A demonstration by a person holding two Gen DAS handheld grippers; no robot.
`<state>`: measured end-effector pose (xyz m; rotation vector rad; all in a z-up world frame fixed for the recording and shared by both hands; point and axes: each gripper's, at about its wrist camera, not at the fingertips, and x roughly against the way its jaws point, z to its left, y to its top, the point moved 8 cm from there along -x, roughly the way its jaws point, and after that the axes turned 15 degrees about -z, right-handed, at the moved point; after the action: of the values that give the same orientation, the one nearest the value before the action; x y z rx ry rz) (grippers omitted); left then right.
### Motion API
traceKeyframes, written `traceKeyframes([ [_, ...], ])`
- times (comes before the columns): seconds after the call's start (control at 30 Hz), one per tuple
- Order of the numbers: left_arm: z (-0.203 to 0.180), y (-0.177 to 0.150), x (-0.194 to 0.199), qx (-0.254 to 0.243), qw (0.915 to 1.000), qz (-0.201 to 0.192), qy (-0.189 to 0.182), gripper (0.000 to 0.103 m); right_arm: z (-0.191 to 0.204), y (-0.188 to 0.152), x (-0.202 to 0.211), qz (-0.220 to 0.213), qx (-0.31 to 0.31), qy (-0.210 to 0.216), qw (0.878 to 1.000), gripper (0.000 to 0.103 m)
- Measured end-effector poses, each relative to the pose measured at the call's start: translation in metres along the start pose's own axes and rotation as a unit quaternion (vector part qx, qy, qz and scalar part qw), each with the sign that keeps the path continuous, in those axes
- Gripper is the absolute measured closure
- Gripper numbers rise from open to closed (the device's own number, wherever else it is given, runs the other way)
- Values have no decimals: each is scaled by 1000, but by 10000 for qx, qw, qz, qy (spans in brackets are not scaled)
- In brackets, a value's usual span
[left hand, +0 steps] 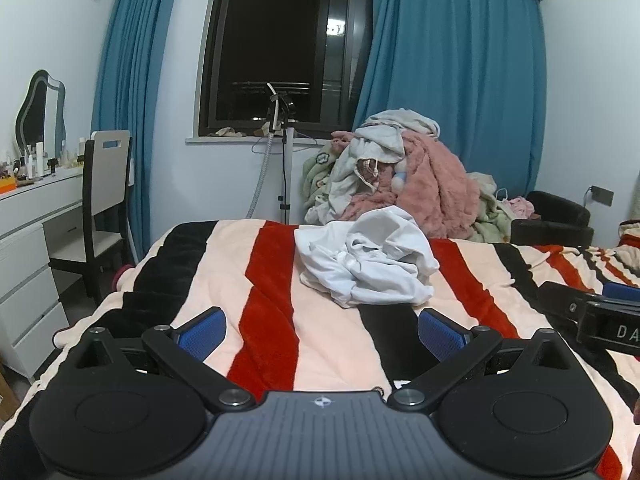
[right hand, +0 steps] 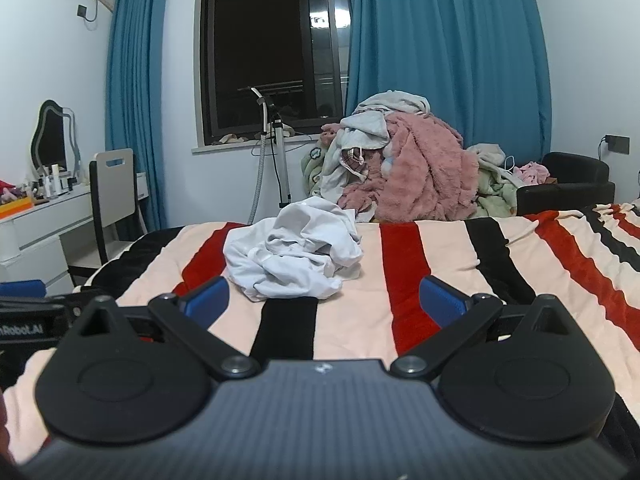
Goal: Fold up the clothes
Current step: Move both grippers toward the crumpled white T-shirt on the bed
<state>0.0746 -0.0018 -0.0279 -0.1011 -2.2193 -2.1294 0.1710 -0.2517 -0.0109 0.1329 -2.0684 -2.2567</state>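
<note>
The left claw (left hand: 322, 334) hovers low over the bed, its two blue-padded fingers (left hand: 202, 332) spread wide with nothing between them. The right claw (right hand: 324, 300) is likewise wide apart and empty, at about the same height above the striped blanket (right hand: 440, 248).

The white garment (left hand: 366, 256) lies crumpled in a loose heap on the blanket, ahead of both claws and apart from them. From the left claw it sits straight ahead and slightly to the right; from the right claw it sits ahead and to the left, its near edge just beyond the left finger's pad. Neither claw touches it.

The right claw's body shows at the right edge of the left wrist view, so the two are side by side.

Farther ahead, past the foot of the bed, a pile of clothes (left hand: 404, 172) with a pink fluffy piece is heaped below the blue curtain (left hand: 460, 60). Off to the left stand a chair (left hand: 106, 196) and a white tabletop (left hand: 40, 188) with bottles.
</note>
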Motion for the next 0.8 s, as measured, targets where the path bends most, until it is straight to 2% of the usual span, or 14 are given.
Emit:
traceKeyframes([
  [0.33, 0, -8, -3, -3, 9999, 120, 1, 0, -2, -5, -2, 39, -22, -4, 10000, 0],
  [0.5, 4, -4, -3, 53, 9999, 125, 36, 0, 0, -11, -7, 27, 100, -168, 9998, 0],
  [0.63, 7, -3, -5, 106, 9998, 128, 84, 0, -1, -14, -11, 111, 135, -480, 9987, 0],
  [0.67, 8, -3, -6, 119, 9998, 128, 96, 0, 0, -12, -11, 137, 123, -541, 9984, 0],
  [0.8, 12, 0, -6, 188, 9997, 116, 135, 0, 18, 21, -6, -207, 28, -668, 9976, 0],
])
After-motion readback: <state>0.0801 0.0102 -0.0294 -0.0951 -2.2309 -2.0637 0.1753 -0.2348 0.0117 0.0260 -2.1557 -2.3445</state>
